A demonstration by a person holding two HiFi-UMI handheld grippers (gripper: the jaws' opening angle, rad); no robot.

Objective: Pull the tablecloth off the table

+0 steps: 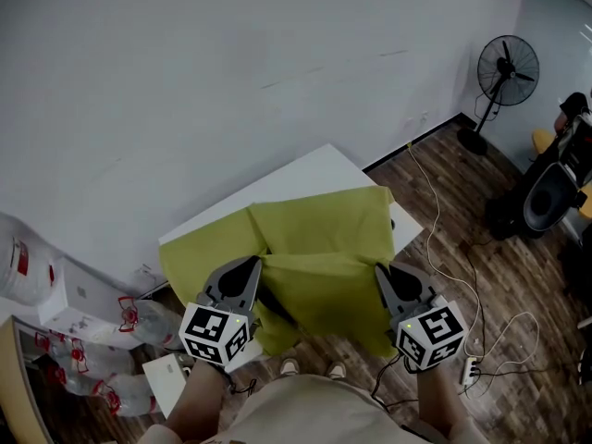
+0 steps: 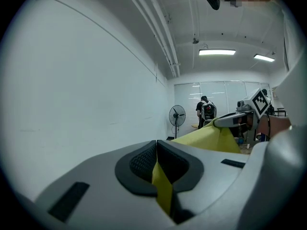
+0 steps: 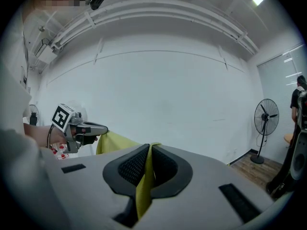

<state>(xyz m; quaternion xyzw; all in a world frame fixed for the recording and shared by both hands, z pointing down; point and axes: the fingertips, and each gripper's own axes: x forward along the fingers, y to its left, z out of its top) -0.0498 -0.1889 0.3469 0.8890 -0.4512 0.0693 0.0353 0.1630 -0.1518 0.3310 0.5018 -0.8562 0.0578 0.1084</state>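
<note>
A yellow-green tablecloth (image 1: 314,257) lies bunched and folded over the near part of a white table (image 1: 314,169), its front edge lifted toward me. My left gripper (image 1: 256,265) is shut on the cloth's near left edge, and a yellow strip (image 2: 160,183) shows pinched between its pads. My right gripper (image 1: 381,272) is shut on the near right edge, with cloth (image 3: 144,181) clamped between its pads. Each gripper view shows the other gripper: the right gripper (image 2: 225,122) and the left gripper (image 3: 98,128), holding raised cloth.
A standing fan (image 1: 504,77) is at the back right by the wall. Cables and a power strip (image 1: 470,370) trail over the wood floor on the right. Water bottles (image 1: 92,368) and boxes sit at the left. A person (image 2: 207,111) stands far off.
</note>
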